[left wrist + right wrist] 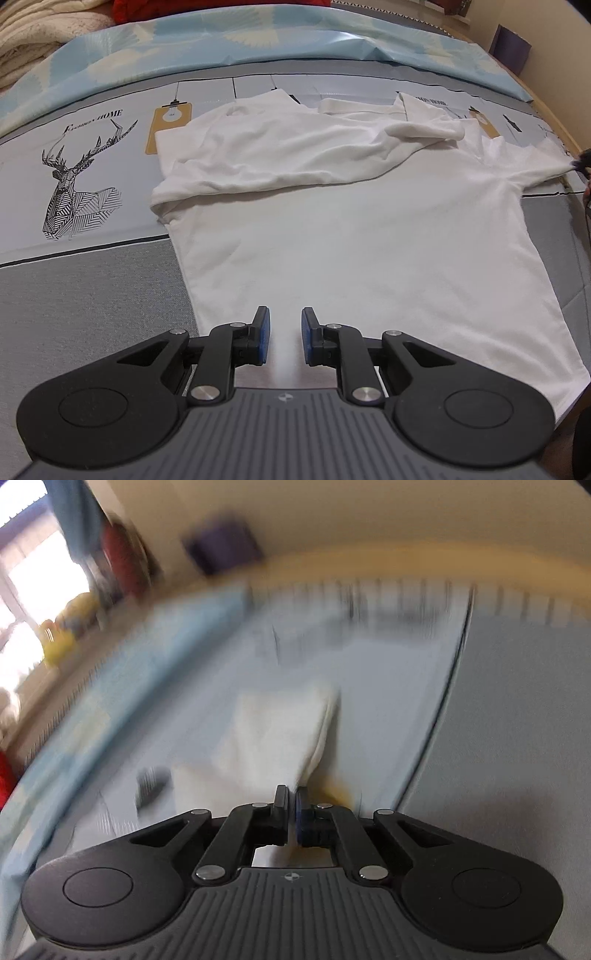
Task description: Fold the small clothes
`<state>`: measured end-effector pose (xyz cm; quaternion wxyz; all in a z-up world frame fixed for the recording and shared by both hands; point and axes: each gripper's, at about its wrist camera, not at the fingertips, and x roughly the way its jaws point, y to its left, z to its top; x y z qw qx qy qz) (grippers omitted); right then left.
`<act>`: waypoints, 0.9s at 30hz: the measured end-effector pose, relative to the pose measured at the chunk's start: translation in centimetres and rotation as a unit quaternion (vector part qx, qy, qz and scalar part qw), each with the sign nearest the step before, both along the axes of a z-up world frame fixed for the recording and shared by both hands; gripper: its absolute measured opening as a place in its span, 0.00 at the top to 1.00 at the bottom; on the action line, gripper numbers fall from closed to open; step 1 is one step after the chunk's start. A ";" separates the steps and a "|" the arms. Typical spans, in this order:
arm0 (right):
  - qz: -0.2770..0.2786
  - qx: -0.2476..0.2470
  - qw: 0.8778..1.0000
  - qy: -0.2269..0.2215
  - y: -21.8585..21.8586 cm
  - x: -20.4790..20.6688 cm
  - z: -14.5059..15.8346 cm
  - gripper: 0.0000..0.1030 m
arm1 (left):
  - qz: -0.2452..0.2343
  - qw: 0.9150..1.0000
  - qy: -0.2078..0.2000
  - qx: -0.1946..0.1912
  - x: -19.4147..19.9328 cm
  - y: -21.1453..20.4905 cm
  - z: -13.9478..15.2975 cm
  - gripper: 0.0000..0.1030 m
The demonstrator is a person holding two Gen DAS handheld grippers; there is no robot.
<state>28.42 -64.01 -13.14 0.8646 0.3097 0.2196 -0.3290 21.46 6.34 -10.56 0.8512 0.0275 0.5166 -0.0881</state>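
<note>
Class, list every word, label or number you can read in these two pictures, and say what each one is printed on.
"HOME": printed on the bed sheet above the deer drawing; the slanted word before it is too blurred to read.
"...HOME": a second print on the same sheet, behind the white T-shirt; partly hidden, the rest unreadable.
White T-shirt: no text visible.
Right wrist view: too blurred, nothing readable.

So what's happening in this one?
A person with a gripper in each hand is folding a white T-shirt spread on a printed bedsheet. One sleeve is already folded across the chest. The left gripper hovers over the hem, jaws slightly apart, pinching nothing. The right gripper has its jaws shut on the other sleeve's edge.
</note>
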 end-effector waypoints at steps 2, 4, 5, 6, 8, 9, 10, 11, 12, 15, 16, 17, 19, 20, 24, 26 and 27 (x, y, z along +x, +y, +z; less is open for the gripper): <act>-0.042 -0.062 0.997 0.030 0.0 -0.6 0.4 0.98 | -0.001 1.000 0.000 -0.001 0.1 0.0 0.0 0.82; -0.053 -0.043 0.988 0.139 -0.8 0.4 -1.7 0.96 | -0.005 1.000 -0.003 -0.005 0.1 -0.1 0.1 0.82; -0.042 -0.030 0.987 0.155 -1.0 0.5 -2.3 0.95 | -0.006 1.000 -0.003 -0.009 0.1 -0.1 0.2 0.82; -0.043 -0.055 0.985 0.156 -0.5 0.3 -1.8 0.87 | -0.005 1.000 -0.003 -0.012 0.1 -0.1 0.2 0.82; -0.043 -0.109 0.979 0.168 1.0 0.4 -0.7 0.70 | -0.001 1.000 -0.004 -0.017 0.1 0.0 0.2 0.82; -0.039 -0.123 0.977 0.172 1.7 0.3 -0.2 0.68 | 0.002 1.000 -0.006 -0.021 0.1 -0.1 0.4 0.82; -0.041 -0.140 0.975 0.170 2.7 0.1 0.6 0.68 | 0.003 1.000 -0.011 -0.023 0.1 0.0 0.5 0.82; -0.044 -0.154 0.973 0.165 3.5 0.1 1.2 0.67 | 0.005 1.000 -0.015 -0.024 0.1 0.0 0.7 0.82; -0.029 -0.169 0.973 0.153 5.2 -0.1 2.1 0.67 | 0.007 0.999 -0.023 -0.027 0.1 -0.1 0.8 0.82; 0.078 -0.166 0.978 0.101 10.6 -0.3 4.3 0.68 | 0.016 0.998 -0.055 -0.022 -0.1 -0.2 1.2 0.82; 0.123 -0.153 0.977 0.086 12.6 -0.4 5.1 0.68 | 0.018 0.997 -0.074 -0.017 -0.1 -0.3 1.4 0.82; 0.157 -0.139 0.975 0.073 14.5 -0.7 5.8 0.68 | 0.018 0.995 -0.092 -0.018 -0.1 -0.3 1.6 0.82; 0.228 -0.092 0.968 0.039 19.0 -2.0 7.7 0.68 | 0.022 0.994 -0.102 -0.031 0.6 0.0 1.7 0.82; 0.253 -0.066 0.965 0.028 20.6 -2.6 8.4 0.68 | 0.031 0.994 -0.101 -0.039 1.3 0.1 1.7 0.83; 0.335 0.033 0.941 0.041 28.0 -6.0 10.3 0.68 | 0.042 0.990 -0.112 -0.073 4.2 -1.1 2.0 0.87; 0.354 0.072 0.931 0.056 30.2 -7.5 9.7 0.68 | 0.030 0.988 -0.123 -0.084 5.4 -2.5 2.0 0.89; 0.365 0.091 0.924 0.069 31.1 -7.9 9.0 0.68 | 0.021 0.987 -0.130 -0.088 5.9 -3.4 1.8 0.89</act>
